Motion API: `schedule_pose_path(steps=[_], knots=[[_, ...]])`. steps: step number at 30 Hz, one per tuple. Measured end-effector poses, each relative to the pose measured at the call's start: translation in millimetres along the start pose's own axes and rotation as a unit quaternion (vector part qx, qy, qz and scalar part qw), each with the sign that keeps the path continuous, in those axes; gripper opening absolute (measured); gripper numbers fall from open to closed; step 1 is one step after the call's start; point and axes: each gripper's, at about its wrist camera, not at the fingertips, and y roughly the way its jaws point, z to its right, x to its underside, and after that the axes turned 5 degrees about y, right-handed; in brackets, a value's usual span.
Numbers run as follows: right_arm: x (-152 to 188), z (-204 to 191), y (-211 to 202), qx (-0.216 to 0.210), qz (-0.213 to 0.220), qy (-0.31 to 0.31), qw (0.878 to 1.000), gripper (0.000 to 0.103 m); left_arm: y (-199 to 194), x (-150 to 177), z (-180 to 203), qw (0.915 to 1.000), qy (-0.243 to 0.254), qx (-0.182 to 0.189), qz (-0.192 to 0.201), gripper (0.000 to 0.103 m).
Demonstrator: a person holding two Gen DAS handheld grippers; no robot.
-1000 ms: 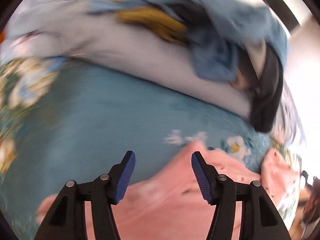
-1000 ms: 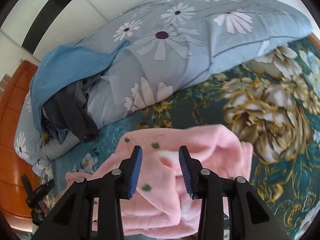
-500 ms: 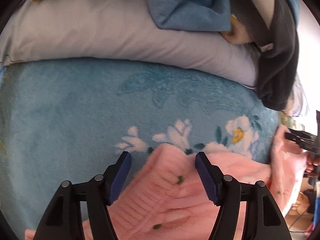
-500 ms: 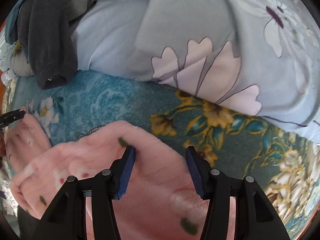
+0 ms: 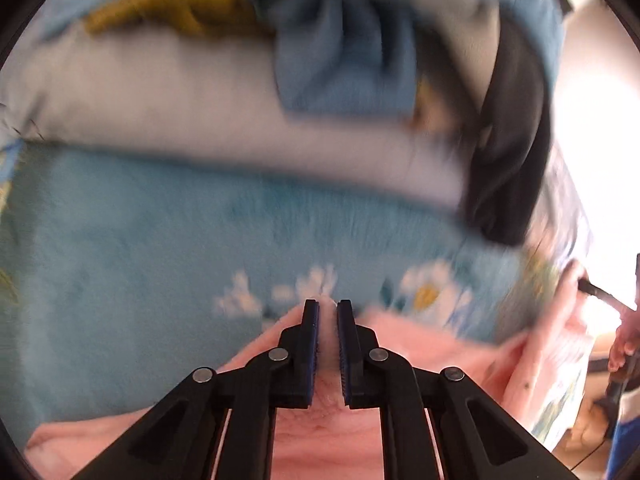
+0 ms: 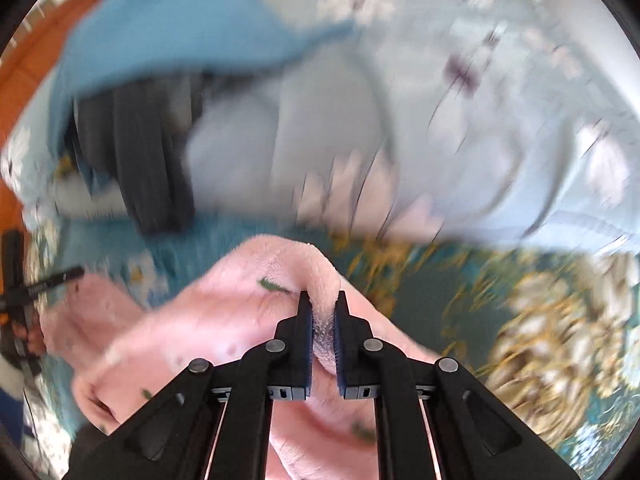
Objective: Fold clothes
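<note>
Left gripper: we clamp the pink garment edge between our fingers.
Right gripper: we pinch another fold, likely for lifting it off the bedspread.

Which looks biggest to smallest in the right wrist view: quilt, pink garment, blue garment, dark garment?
1. quilt, fills most of the upper frame
2. pink garment, but it sits nearest the camera, so its rank is unsure
3. blue garment
4. dark garment
Motion blur softens every edge.
</note>
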Motion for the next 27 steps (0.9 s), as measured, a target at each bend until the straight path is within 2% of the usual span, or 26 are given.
schedule_pose_path(steps=[3,5,8,10,11,13,16,18,20,22,24,27], knots=[[-29,2,-60,-0.008,0.088,-0.002,0.996,0.008,-41,-28,2,0.9977,-0.008,0.003,0.067,0.01],[-45,-3,-110,-0.017,0.157,-0.012,0.987,0.008,-73,-40,5,0.9938,0.002,-0.009,0.11,0.01],[-41,-18,-170,-0.022,0.252,-0.031,0.967,0.008,-105,-49,5,0.988,0.004,-0.008,0.154,0.01],[-22,-17,-187,-0.002,0.278,-0.037,0.96,0.008,-114,-47,1,0.9868,0.004,-0.013,0.161,0.01],[-10,-15,-182,0.007,0.273,-0.033,0.961,0.008,-117,-45,-3,0.9867,0.004,-0.017,0.162,0.01],[18,6,-160,0.014,0.232,-0.006,0.973,0.008,-97,-38,-6,0.9894,-0.004,-0.018,0.144,0.01],[64,42,-92,0.035,0.131,0.047,0.99,0.008,-66,-27,-6,0.9928,-0.02,-0.018,0.117,0.01],[97,67,-47,0.05,0.068,0.091,0.992,0.008,-53,-20,-12,0.9943,-0.03,-0.019,0.101,0.01],[124,86,-21,0.05,0.03,0.132,0.99,0.008,-40,-13,-17,0.9954,-0.04,-0.019,0.085,0.01],[140,98,-13,0.037,0.019,0.161,0.986,0.008,-27,-6,-22,0.9962,-0.049,-0.02,0.069,0.01],[142,103,-17,0.022,0.022,0.177,0.984,0.01,-14,1,-28,0.9966,-0.059,-0.02,0.053,0.01],[140,95,-31,0.023,0.025,0.158,0.987,0.012,-15,1,-28,0.9966,-0.061,-0.019,0.052,0.013]])
